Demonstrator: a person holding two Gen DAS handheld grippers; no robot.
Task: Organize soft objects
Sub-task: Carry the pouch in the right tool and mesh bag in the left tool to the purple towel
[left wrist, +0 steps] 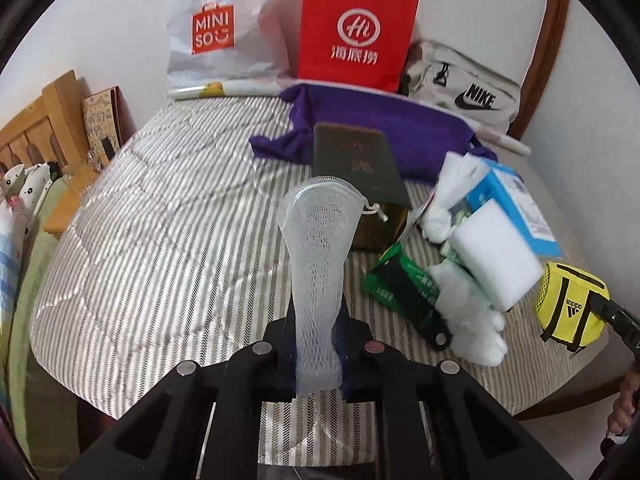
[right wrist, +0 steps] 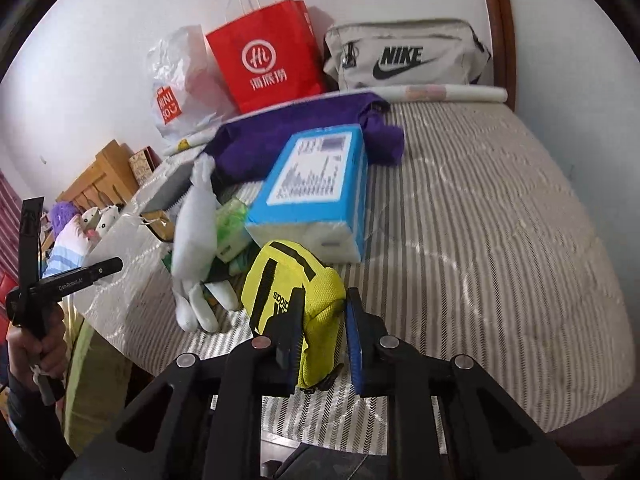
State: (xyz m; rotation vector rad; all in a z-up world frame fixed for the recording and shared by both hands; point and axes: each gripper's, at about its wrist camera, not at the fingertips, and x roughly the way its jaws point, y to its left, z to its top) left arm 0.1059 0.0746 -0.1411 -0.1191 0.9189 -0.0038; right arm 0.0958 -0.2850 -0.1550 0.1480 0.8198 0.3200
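Left gripper (left wrist: 318, 344) clamps mesh pouch (left wrist: 316, 264), right gripper (right wrist: 320, 336) squeezes yellow pouch (right wrist: 296, 280), both lifted off striped mattress (right wrist: 480, 200) for sorting.

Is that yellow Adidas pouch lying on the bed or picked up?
Picked up: the right gripper pinches the yellow pouch between its fingers, and it hangs above the striped bedcover.

Even daylight, soft shadows; strong fisheye bending, dark corners, mild blur.
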